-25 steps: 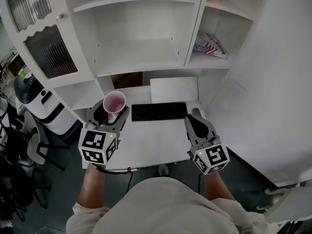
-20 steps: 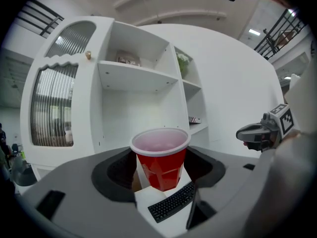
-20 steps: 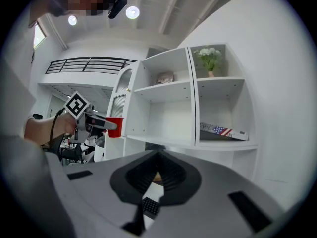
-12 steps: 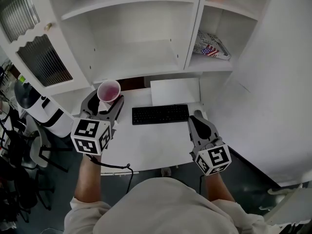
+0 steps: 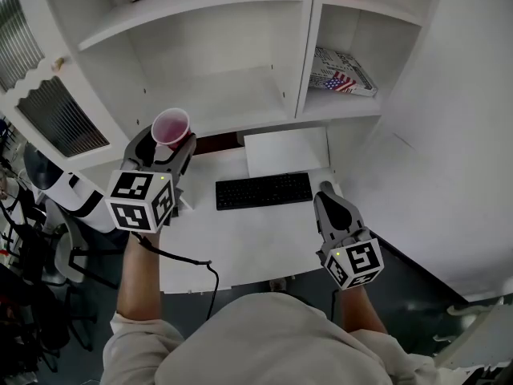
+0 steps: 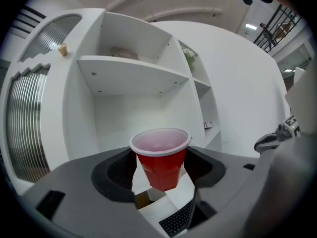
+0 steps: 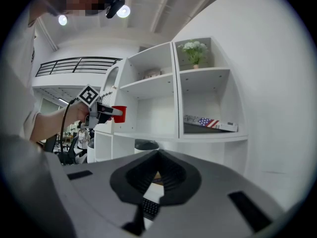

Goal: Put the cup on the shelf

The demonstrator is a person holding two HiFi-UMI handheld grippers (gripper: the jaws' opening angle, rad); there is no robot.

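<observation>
The left gripper (image 5: 166,152) is holding the cup (image 5: 171,125) between widely spread jaws, whose dark pads are pressing on the cup's sides below its rim. The red cup is standing upright with its mouth up and nothing visible inside. It is hanging in the air at the left of the scene, above the far left corner of the white desk (image 5: 240,243) and just in front of the white shelf unit (image 5: 232,95), not resting on any shelf board. From the right gripper view, the cup is sitting level with the lower open compartment on the unit's left side. The right gripper (image 5: 327,192) is hovering over the desk's near right part, right of the black keyboard (image 5: 264,190). Its jaws are pressed together at the tips and are gripping nothing. A flag-patterned booklet (image 5: 343,72) is lying in the right compartment.
</observation>
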